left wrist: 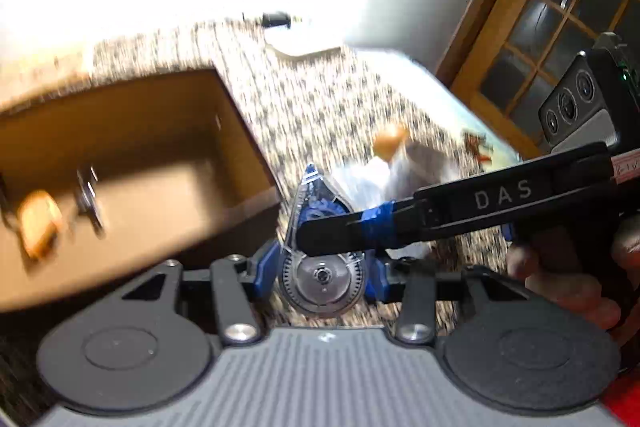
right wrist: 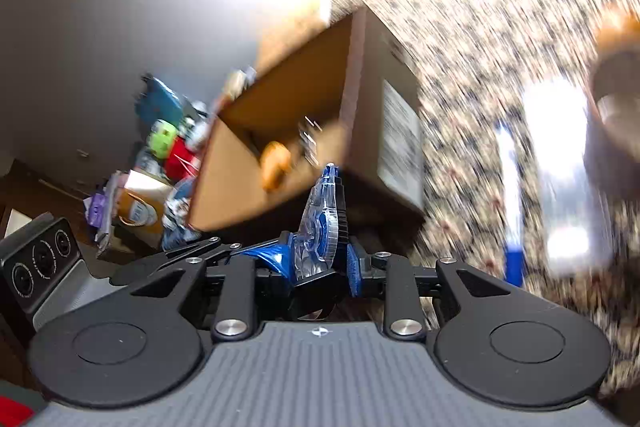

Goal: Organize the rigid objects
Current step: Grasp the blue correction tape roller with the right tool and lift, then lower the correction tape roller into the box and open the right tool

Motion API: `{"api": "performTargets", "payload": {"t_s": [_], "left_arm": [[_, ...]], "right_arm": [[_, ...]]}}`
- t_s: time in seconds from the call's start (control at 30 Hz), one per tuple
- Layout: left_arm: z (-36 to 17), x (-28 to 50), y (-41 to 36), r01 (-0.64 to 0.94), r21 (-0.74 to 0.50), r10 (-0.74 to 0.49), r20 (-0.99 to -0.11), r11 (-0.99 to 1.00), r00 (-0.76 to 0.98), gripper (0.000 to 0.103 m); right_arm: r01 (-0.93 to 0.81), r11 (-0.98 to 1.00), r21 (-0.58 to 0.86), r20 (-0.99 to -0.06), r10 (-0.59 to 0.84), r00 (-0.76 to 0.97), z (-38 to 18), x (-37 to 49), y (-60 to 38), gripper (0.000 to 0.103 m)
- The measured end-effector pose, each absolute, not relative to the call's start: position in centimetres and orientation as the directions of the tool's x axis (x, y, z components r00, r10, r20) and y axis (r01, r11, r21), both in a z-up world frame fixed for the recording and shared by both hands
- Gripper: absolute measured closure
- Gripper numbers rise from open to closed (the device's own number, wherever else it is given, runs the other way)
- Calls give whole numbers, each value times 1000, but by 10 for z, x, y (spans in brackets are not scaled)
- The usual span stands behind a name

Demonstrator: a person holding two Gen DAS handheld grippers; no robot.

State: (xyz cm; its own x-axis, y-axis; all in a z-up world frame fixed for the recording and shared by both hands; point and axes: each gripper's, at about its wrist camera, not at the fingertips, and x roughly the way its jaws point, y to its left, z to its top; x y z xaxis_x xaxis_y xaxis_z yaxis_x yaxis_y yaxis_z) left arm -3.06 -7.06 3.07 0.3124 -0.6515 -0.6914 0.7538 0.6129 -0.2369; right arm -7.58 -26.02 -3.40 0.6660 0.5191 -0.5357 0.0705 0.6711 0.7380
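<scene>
- The left hand-held gripper (left wrist: pixel 322 269) has its blue-padded fingers pressed against both sides of a clear-and-blue correction tape dispenser (left wrist: pixel 320 247), gripping it around the geared wheel end.
- The right hand-held gripper (right wrist: pixel 320 263) is clamped on the same correction tape dispenser (right wrist: pixel 322 223); in the left wrist view its black finger, wrapped in blue tape, crosses over the dispenser's middle from the right.
- A hand (left wrist: pixel 576 275) of the person grips the right tool's handle at the right edge of the left wrist view.
- The dispenser is held between the two tools above a speckled, patterned tabletop (left wrist: pixel 320 99), its pointed tip aimed away from both cameras.
- Just beyond and left of the dispenser sits an open cardboard box (left wrist: pixel 132 155), holding a blurred orange-tan object (left wrist: pixel 38 223) and a metallic item (left wrist: pixel 88 195); what they are cannot be told.
- On the tabletop right of the box lie blurred things: a clear plastic packet (left wrist: pixel 372 179) and an orange-topped container (left wrist: pixel 390 139).
- In the right wrist view a blue-and-white pen-like object (right wrist: pixel 512 207) lies on the tabletop.
- Farther off, a wooden glass-paned door (left wrist: pixel 560 7) stands at the right in the left wrist view.
- A heap of colourful clutter (right wrist: pixel 168 155) lies past the box in the right wrist view.
</scene>
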Motion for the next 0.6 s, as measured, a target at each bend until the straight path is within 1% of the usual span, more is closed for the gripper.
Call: {"api": "performTargets", "payload": {"t_s": [0.13,0.27,0.37,0.5,0.6], "left_arm": [[59,-12,-55,750,-187,-657,-642,634,395,59],[69,14,-36,731,-159,-636,-634,664,440,59],[59,35,-22,704,-150,-598,-664,694,449,59],[37,68,1,648,-217,-570,-716,730,402,59],[18,83,17,608,-245,-544,-752,755,373,59]], "right_arm": [[-27,707,707,-484,512,709,-5,-48,-250,94],[-109,734,670,-463,528,712,7,-9,-233,95],[-147,746,649,-483,554,678,5,24,-213,95],[-141,747,650,-542,585,603,-12,59,-187,95],[-109,737,667,-587,610,532,-27,82,-171,95]]}}
